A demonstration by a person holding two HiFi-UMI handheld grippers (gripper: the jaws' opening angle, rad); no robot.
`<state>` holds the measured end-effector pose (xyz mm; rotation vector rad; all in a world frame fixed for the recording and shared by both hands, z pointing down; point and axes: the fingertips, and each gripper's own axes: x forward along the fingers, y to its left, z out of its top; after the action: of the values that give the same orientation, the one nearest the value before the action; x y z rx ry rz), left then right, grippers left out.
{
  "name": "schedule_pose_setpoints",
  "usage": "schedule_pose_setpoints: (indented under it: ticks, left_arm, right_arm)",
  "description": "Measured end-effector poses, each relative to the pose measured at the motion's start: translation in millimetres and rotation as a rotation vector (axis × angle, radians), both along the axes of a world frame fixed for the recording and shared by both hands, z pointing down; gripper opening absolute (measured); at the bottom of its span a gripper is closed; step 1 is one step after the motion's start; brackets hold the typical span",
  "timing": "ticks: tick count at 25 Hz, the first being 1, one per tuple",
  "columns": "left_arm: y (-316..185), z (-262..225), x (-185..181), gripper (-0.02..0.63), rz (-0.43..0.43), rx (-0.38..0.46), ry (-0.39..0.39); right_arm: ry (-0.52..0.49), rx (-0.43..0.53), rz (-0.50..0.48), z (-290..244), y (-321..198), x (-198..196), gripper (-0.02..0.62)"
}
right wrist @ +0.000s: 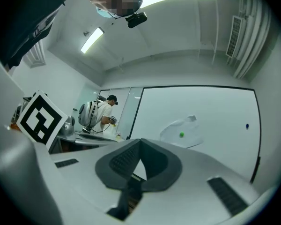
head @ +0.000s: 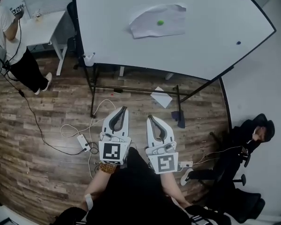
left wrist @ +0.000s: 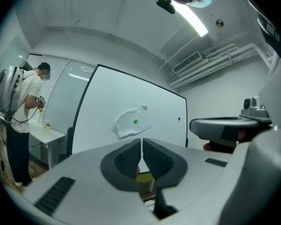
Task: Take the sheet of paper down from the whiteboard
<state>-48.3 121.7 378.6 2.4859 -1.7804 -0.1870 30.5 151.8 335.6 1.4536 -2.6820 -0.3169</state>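
Observation:
A crumpled white sheet of paper [head: 152,25] hangs on the big whiteboard [head: 201,36], pinned by a green magnet [head: 160,22]. Both gripper views show the paper [left wrist: 129,125] [right wrist: 189,136] straight ahead, still some way off. My left gripper [head: 123,108] and right gripper [head: 150,117] are side by side, held level and well short of the board. The left gripper [left wrist: 142,139] has its jaws together with only a hairline slit and nothing held. The right gripper [right wrist: 140,140] is shut and empty.
A small blue magnet [head: 238,43] sits at the board's right. The board's black stand [head: 131,88] straddles the wooden floor, with a loose paper [head: 161,97] under it. Cables and a power strip [head: 83,142] lie left. A person [head: 9,46] stands by a white desk [head: 44,27]; another sits at right [head: 253,135].

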Motion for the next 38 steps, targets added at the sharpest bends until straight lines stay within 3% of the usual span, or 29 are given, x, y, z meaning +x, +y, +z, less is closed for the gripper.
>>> schedule_pose_setpoints:
  ticks: [11,19,28,33,38]
  left_arm:
    - [-97,-6,55,0.021,-0.003,0.012,-0.108]
    - [-156,-8,73,0.021,-0.071,0.016,-0.156]
    - [-213,-4,39,0.021,-0.114,0.02,-0.133]
    - [-265,-6,19,0.021,-0.065,0.053,-0.095]
    - [-308,-34,1,0.021,-0.016,0.152,-0.061]
  right_arm:
    - [-0.069,-0.002,-0.073,8,-106,44,-0.002]
    - [-0.112,-0.038,-0.114,16,-178,70,-0.002]
    - [-0.09,-0.029,-0.12,16,-239,51,-0.002]
    - [-0.061,0.049,-0.071,1,-282,32,-0.002]
    - [-0.028,0.074,0.012,-14,-319,19,-0.002]
